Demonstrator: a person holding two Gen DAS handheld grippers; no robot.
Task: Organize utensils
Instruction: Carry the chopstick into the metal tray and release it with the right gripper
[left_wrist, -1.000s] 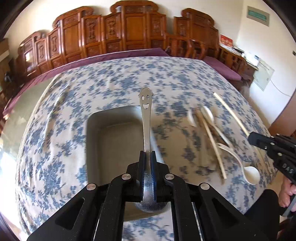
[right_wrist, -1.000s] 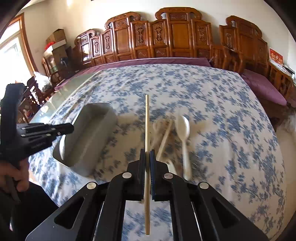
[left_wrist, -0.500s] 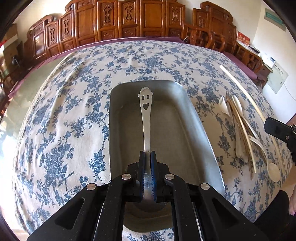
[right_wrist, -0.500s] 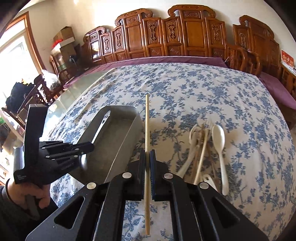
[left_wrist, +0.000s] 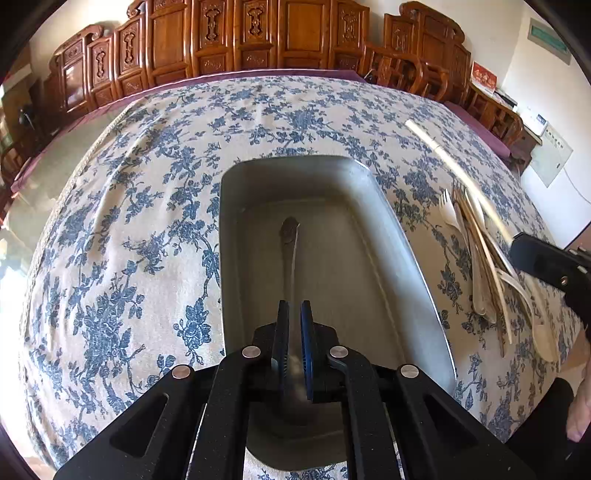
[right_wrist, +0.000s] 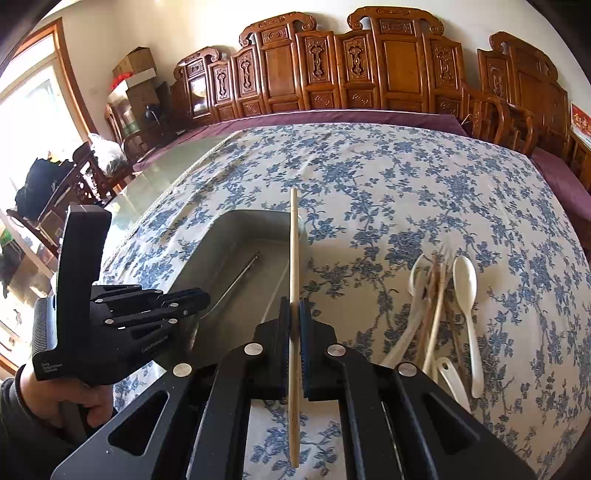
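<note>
My left gripper (left_wrist: 294, 325) is shut on a metal spoon (left_wrist: 291, 254), whose handle tilts down into the grey metal tray (left_wrist: 340, 266). In the right wrist view the left gripper (right_wrist: 205, 295) hovers over the tray's (right_wrist: 229, 236) near end, with the thin spoon handle (right_wrist: 240, 275) low inside it. My right gripper (right_wrist: 294, 314) is shut on a long wooden chopstick (right_wrist: 293, 240), just right of the tray, and the stick's far end reaches over the tray's corner. It shows in the left wrist view as the right gripper (left_wrist: 517, 249) with the chopstick (left_wrist: 439, 151).
A pile of pale spoons, a fork and chopsticks (right_wrist: 436, 295) lies on the blue floral tablecloth (right_wrist: 369, 177) right of the tray, also seen as the pile (left_wrist: 480, 258). Carved wooden chairs (right_wrist: 369, 74) line the far side. A person's hand (right_wrist: 55, 398) holds the left gripper.
The left gripper came over the tray and sank, and the spoon's handle now dips into it. The right gripper carried the chopstick leftward, to the tray's edge.
</note>
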